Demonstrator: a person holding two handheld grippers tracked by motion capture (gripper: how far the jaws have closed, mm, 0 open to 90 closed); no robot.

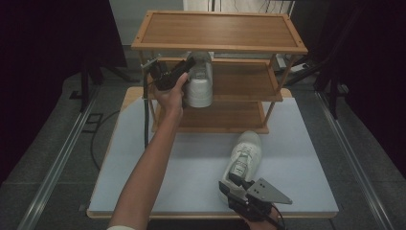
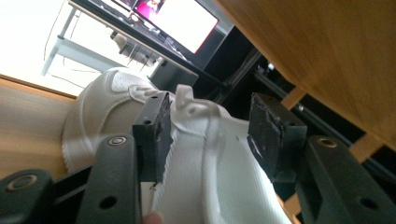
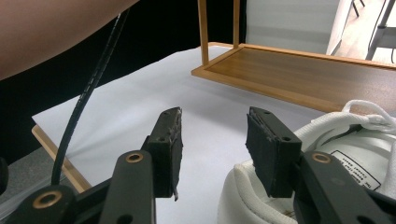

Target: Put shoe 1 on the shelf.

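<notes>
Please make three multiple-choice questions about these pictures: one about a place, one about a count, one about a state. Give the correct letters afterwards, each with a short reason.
1. Where is the white sneaker near the left gripper?
A. on the rack's top shelf
B. on the rack's middle shelf
C. on the floor

2. How many shelves has the wooden rack?
A. two
B. three
C. five

3. How are the jaws of the right gripper?
A. open
B. shut on a cable
C. shut on a shoelace

Answers:
1 B: it stands on the middle board, under the top shelf.
2 B: three boards show in the high view.
3 A: a gap shows between them beside the second white sneaker.
</notes>
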